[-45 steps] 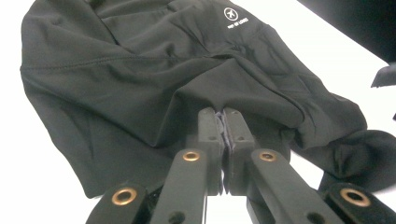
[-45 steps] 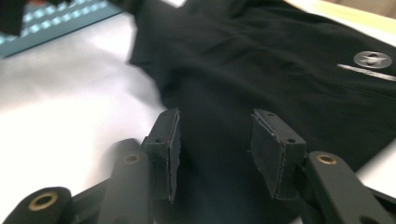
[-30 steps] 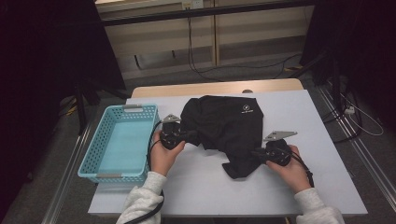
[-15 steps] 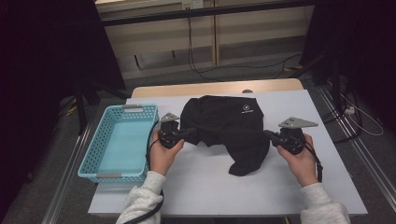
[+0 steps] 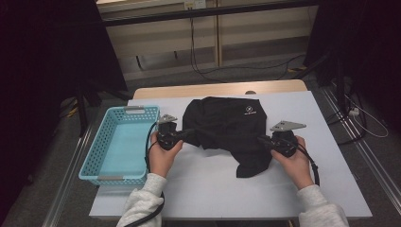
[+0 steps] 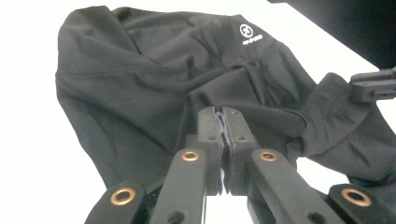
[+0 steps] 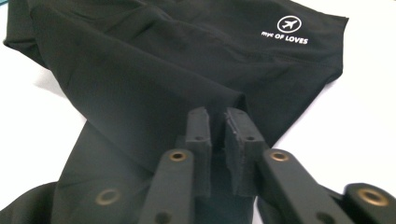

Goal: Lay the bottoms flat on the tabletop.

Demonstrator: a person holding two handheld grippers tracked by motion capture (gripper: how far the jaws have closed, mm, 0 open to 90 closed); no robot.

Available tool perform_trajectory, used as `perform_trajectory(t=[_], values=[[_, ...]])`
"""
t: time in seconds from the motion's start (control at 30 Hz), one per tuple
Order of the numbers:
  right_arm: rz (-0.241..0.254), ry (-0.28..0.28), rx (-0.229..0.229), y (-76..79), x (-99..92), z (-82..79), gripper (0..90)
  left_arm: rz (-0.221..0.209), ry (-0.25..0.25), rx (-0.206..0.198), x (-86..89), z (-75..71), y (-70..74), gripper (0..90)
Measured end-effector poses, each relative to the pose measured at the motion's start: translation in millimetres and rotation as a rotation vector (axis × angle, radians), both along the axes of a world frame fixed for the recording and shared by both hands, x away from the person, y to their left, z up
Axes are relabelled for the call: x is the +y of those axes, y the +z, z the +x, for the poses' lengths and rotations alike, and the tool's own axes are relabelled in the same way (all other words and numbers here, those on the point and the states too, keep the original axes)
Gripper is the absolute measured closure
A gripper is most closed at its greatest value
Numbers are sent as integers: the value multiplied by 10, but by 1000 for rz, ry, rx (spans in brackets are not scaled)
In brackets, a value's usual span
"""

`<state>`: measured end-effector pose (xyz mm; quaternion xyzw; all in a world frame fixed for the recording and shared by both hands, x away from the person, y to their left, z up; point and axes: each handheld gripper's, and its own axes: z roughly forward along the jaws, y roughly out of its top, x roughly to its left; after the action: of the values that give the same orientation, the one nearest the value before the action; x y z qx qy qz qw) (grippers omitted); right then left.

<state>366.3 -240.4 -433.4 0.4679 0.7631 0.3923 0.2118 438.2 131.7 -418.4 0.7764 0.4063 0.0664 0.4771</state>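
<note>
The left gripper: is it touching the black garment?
Touching. In the left gripper view, the left gripper has its jaws closed on a fold of the black garment, pinched between the pads.

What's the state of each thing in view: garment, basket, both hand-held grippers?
Black garment: crumpled on the white table, partly folded, white logo up.
Blue basket: upright, empty, at the table's left edge.
Left hand-held gripper: shut on a fold of the garment's left edge.
Right hand-held gripper: jaws have just been opening, a narrow gap between the pads, at the garment's right edge, no cloth visibly pinched.
</note>
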Motion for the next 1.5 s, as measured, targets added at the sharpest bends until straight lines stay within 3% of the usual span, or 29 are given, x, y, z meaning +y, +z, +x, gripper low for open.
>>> perform_trajectory(t=[0.2,0.33,0.43,0.53,0.73,0.93,1.0,1.2,1.3,1.37,1.4,1.5], values=[[44,-44,-3,44,-219,-111,614,14,8,14,15,-12,-54,839],[13,-36,13,-5,-261,-173,573,9,-8,-4,-14,-40,-12,652],[29,-45,16,5,-270,-193,521,-13,-44,-7,-81,-72,28,529],[34,-43,19,6,-267,-214,476,10,-105,-27,-194,-115,18,435],[25,-25,34,-12,-246,-297,425,54,-164,-51,-328,-172,-11,303],[25,7,47,-18,-181,-401,423,64,-196,-66,-396,-241,30,310],[14,23,49,-26,-139,-428,425,54,-226,-48,-425,-269,46,370],[-2,54,27,1,-51,-493,431,95,-262,-72,-522,-330,5,370],[0,72,24,11,-11,-537,475,112,-282,-65,-563,-349,-30,381],[15,103,26,14,17,-566,581,118,-286,-66,-590,-360,-42,383],[19,126,27,3,41,-580,591,123,-291,-66,-600,-363,-46,383],[-33,168,64,-98,179,-597,575,127,-297,-49,-640,-374,-73,379]])
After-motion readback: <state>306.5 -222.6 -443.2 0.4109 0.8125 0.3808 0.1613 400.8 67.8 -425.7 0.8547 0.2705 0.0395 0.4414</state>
